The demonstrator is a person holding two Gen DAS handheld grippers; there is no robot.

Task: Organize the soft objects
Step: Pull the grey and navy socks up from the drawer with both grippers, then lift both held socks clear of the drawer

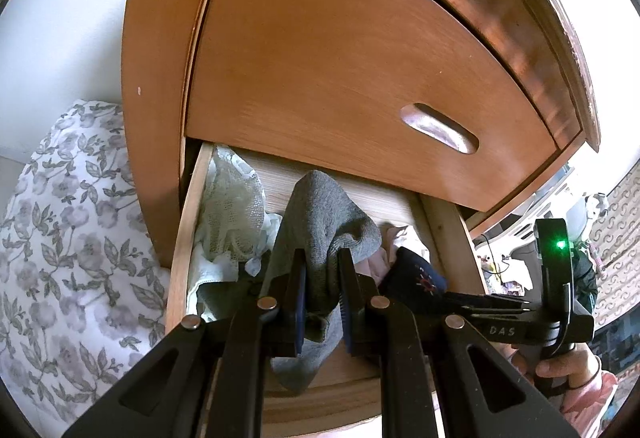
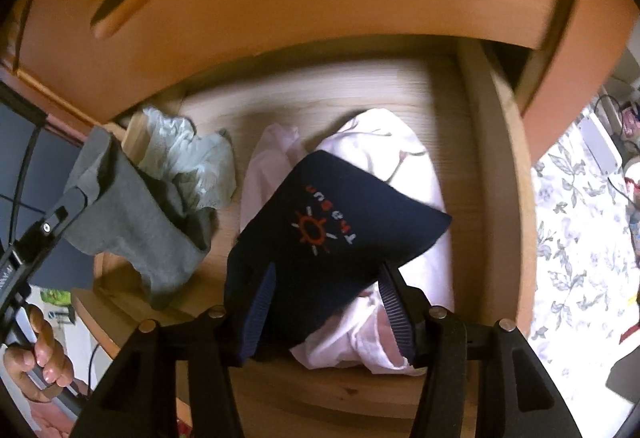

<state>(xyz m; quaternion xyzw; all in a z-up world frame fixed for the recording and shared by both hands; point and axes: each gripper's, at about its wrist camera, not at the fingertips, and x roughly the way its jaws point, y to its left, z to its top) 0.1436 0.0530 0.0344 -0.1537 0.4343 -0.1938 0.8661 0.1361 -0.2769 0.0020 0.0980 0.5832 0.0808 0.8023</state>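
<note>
Drawer [image 2: 496, 174], pulled open, fills the lower middle of both views. Pink clothes [image 2: 400, 142] lie inside it at centre. Left gripper [image 1: 322, 278] pinches a grey sock [image 1: 324, 214] tight. Right gripper [image 2: 328, 302] stands half open around a navy sock [image 2: 320, 222].

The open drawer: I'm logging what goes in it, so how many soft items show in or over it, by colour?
Grey: 1, the grey sock pinched in the left tool.
Navy: 1, the navy sock between the right tool's parted jaws.
Pink: 1 pink bundle; it may be several pieces.
Pale green: 1 lacy cloth.
Total: 4.
</note>
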